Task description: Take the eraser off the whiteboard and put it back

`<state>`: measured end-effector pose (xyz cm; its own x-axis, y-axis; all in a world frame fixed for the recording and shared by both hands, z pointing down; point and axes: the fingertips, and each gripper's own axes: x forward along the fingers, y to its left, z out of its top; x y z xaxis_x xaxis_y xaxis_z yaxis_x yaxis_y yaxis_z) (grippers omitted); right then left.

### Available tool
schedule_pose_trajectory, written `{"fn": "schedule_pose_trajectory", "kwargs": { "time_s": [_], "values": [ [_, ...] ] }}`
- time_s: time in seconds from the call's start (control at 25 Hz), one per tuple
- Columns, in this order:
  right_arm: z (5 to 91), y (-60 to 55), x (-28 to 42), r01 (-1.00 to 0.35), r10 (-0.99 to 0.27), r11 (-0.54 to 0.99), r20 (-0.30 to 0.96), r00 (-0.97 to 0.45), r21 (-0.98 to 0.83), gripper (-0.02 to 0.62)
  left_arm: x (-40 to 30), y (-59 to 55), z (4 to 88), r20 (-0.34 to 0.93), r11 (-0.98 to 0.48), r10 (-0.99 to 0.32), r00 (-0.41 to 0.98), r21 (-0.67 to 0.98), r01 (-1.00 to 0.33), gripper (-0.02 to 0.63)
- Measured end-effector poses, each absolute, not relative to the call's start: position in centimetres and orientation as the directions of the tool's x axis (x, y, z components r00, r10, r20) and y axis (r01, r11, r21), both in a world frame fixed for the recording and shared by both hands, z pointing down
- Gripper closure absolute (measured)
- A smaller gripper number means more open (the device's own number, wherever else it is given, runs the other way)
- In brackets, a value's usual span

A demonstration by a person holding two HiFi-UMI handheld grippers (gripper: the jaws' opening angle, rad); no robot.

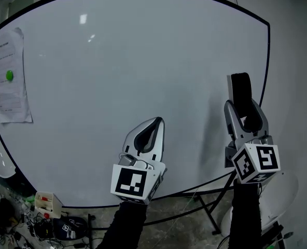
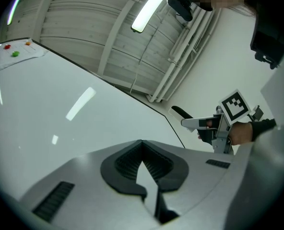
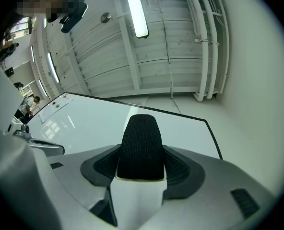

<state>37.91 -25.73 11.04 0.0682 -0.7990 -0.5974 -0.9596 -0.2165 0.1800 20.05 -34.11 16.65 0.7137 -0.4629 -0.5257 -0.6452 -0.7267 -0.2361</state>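
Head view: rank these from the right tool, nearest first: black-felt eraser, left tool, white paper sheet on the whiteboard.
1. Black-felt eraser with a white body: clamped in the right tool, sticking up past its tips.
2. Left tool: to the right tool's left, low in front of the white whiteboard.
3. White paper sheet: at the whiteboard's far left edge, with a green round magnet on it.

Head view close before the whiteboard [image 1: 117, 77], gripper views angled up across it — all share its surface.

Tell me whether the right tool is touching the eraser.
Touching. The right gripper view shows the eraser wedged between the right tool's two dark pads, both pressing its sides.
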Motion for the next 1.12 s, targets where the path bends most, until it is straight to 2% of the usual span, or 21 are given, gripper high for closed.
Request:
{"fn": "schedule_pose_trajectory", "kwargs": {
  "time_s": [0.32,0.8,1.12],
  "values": [
    [9.7,-28.0,44.8,-0.965,-0.797,-0.180,-0.603,0.029,0.192,0.324,25.8,-35.5,15.3,-0.550,-0.689,-0.494,0.674,-0.225,-0.689,0.600],
    [7.5,-30.5,58.8,-0.974,-0.795,-0.084,-0.603,-0.061,0.210,0.324,38.2,-36.0,15.1,-0.577,-0.630,-0.563,0.592,-0.165,-0.759,0.600],
    [6.6,-32.0,61.6,-0.979,-0.767,-0.010,-0.630,-0.123,0.204,0.324,40.1,-36.5,15.3,-0.576,-0.551,-0.625,0.527,-0.152,-0.821,0.600]
  ]
}}
